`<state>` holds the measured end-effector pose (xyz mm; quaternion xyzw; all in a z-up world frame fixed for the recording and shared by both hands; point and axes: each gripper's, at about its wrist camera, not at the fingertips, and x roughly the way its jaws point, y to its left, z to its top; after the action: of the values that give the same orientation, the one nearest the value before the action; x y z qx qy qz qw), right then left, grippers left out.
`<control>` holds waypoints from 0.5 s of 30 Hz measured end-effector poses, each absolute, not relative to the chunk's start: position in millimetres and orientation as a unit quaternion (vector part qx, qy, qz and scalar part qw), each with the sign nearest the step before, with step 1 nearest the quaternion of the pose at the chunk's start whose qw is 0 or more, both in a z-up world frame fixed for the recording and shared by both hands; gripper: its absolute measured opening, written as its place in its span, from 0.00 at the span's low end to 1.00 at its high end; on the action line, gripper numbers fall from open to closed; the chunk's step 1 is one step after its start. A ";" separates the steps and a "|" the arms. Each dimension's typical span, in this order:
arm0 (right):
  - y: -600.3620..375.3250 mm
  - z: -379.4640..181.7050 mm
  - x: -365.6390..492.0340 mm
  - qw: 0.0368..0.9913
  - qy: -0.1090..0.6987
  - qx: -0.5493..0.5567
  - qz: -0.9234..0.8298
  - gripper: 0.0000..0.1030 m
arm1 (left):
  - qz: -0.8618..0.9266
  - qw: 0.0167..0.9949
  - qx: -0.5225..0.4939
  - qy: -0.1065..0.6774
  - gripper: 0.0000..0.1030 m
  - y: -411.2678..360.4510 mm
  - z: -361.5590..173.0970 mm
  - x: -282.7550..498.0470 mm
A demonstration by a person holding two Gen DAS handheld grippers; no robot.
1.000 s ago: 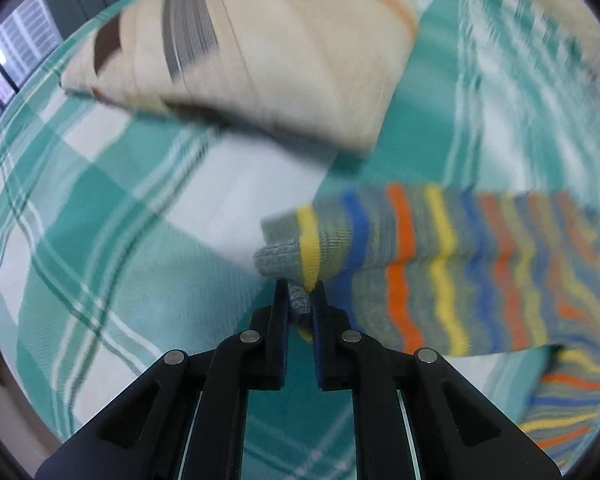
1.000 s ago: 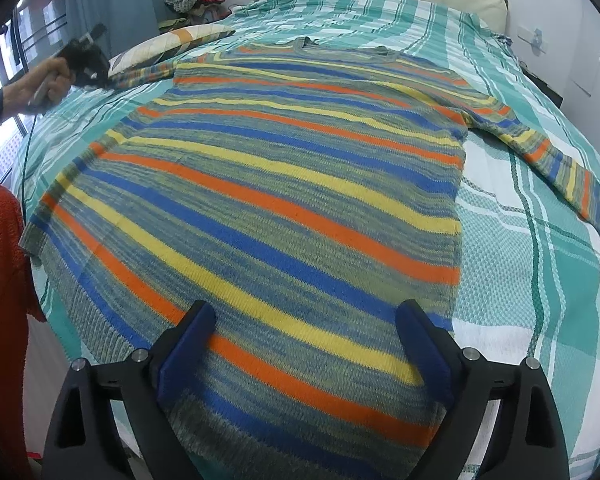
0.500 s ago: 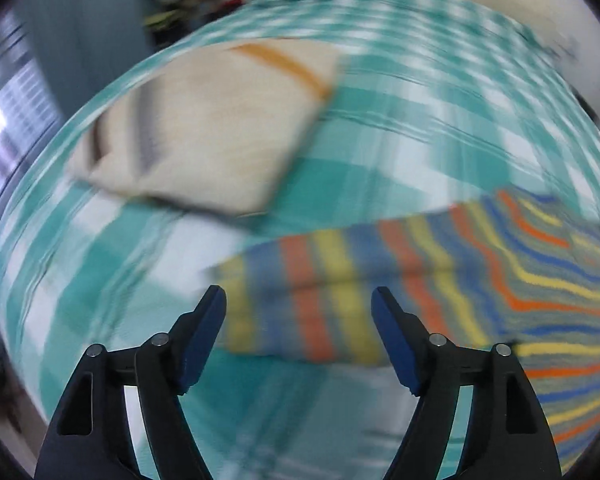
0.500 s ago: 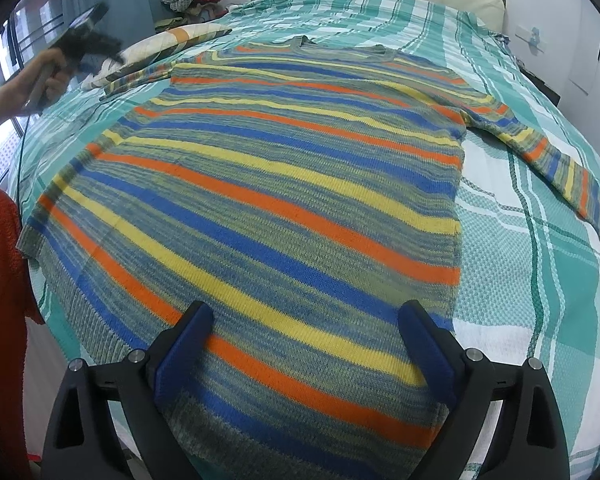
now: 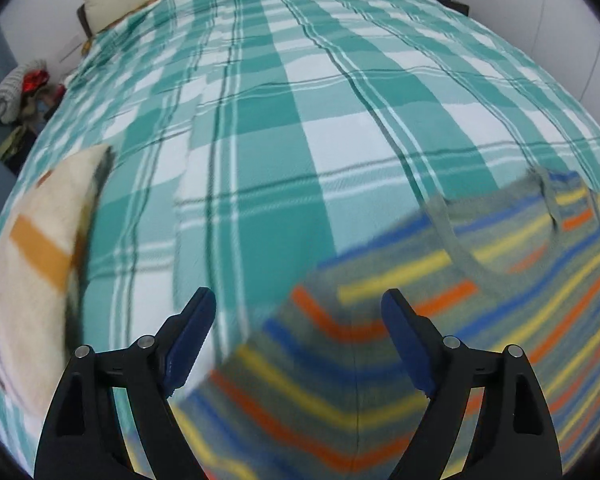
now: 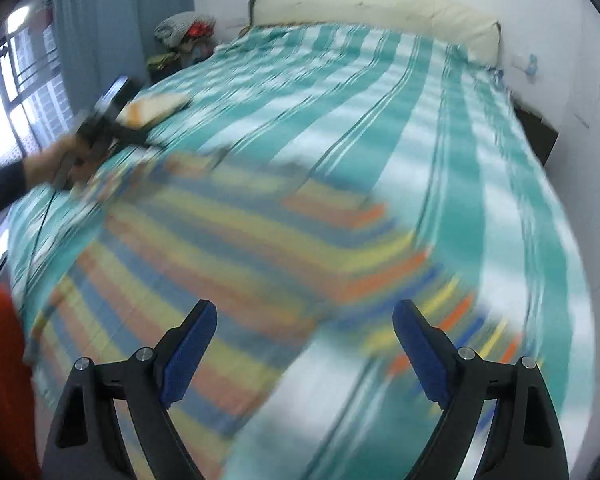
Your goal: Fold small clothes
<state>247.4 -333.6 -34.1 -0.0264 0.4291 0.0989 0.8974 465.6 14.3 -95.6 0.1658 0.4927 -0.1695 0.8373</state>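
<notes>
The striped knit sweater (image 5: 440,320) is lying flat on the bed, its bands of orange, yellow and blue running over a grey-green ground. In the left wrist view its neckline (image 5: 460,248) is showing toward the right, and the shoulder area is sitting under the left gripper (image 5: 298,336). In the right wrist view the sweater (image 6: 228,256) is spreading across the near half of the bed, blurred, with 1 sleeve (image 6: 452,320) trailing toward the lower right.

The left gripper's jaws have just been opening and are standing wide, with nothing pinched between the 2 blue pads; the sweater is lying below them, not gripped. The right gripper (image 6: 304,344) is also standing wide, its jaws having just been closing slightly, and nothing is held between its pads.

In the right wrist view a hand (image 6: 56,164) in a dark sleeve is holding the other gripper above the sweater's far left part.

The teal and white plaid bedspread (image 5: 308,100) is covering the whole bed. A cream pillow (image 5: 32,280) with an orange stripe is resting near the left edge, apart from the sweater. A cream headboard (image 6: 372,12) is standing at the far end, and a pile of clothes (image 6: 184,28) is sitting beside it. An orange-red cloth (image 6: 0,380) is hanging at the lower left.
</notes>
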 end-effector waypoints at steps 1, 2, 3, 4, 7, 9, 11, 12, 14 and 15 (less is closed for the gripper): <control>-345.0 -34.1 273.0 0.895 0.433 -0.015 0.104 0.87 | -0.175 0.834 0.166 0.496 0.84 12.8 -99.8 471.9; -355.5 -36.8 300.4 0.892 0.439 -0.001 0.109 0.87 | -0.181 0.828 0.171 0.502 0.84 9.9 -105.8 479.8; -362.1 -41.6 324.8 0.889 0.444 0.009 0.115 0.87 | -0.182 0.824 0.181 0.505 0.84 7.2 -111.8 486.5; -367.5 -51.4 353.6 0.879 0.458 0.019 0.128 0.87 | -0.183 0.821 0.188 0.507 0.84 5.7 -115.5 488.9; -369.4 -85.0 418.7 0.858 0.495 0.032 0.131 0.86 | -0.201 0.801 0.206 0.524 0.82 -1.3 -134.6 496.4; -361.8 -106.6 448.5 0.854 0.504 0.025 0.130 0.86 | -0.233 0.790 0.196 0.532 0.60 -4.4 -140.6 495.0; -351.4 -129.8 470.7 0.838 0.525 0.019 0.145 0.75 | -0.262 0.777 0.176 0.544 0.05 -8.4 -139.2 493.6; -345.1 -140.7 477.1 0.823 0.545 0.016 0.160 0.43 | -0.254 0.784 0.190 0.534 0.05 -13.4 -135.9 490.9; -325.5 -147.6 477.5 0.813 0.553 -0.033 0.180 0.11 | -0.229 0.810 0.241 0.482 0.00 -24.9 -123.9 478.9; -321.8 -143.0 476.8 0.817 0.546 -0.042 0.183 0.11 | -0.223 0.820 0.242 0.468 0.00 -25.7 -118.9 477.1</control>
<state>476.8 -321.8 -143.0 -0.0420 0.5458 0.1833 0.8165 477.1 -25.7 -118.9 0.2422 0.4678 -0.2228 0.8203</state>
